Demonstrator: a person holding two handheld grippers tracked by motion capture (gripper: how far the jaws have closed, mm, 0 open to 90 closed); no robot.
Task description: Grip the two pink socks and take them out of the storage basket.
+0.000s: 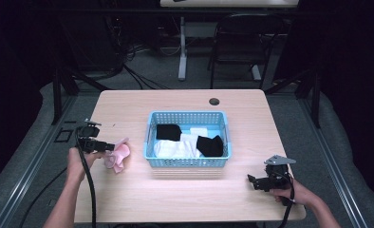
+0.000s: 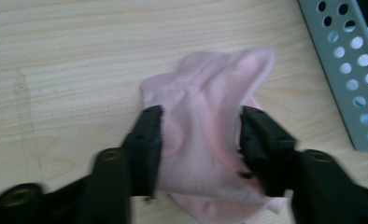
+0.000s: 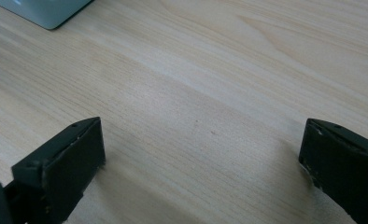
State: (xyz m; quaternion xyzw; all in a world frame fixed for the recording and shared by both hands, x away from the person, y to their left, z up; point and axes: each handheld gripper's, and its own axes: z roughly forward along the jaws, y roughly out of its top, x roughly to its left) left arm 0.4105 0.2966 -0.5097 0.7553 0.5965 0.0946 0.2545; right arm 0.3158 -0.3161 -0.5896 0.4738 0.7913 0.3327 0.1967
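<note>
The left gripper (image 2: 198, 140) has one pink sock (image 2: 210, 121) between its two jaws, which sit on either side of it with the cloth bunched in the gap; the sock's near end is cut off at the bottom of the left gripper view. The right gripper (image 3: 201, 158) is spread wide over the bare table (image 3: 210, 70), holding nothing. Beyond both grippers sits one blue basket (image 1: 152, 137). Inside are two black socks (image 1: 168, 132) and some white socks (image 1: 175, 148), piled so I cannot count them.
</note>
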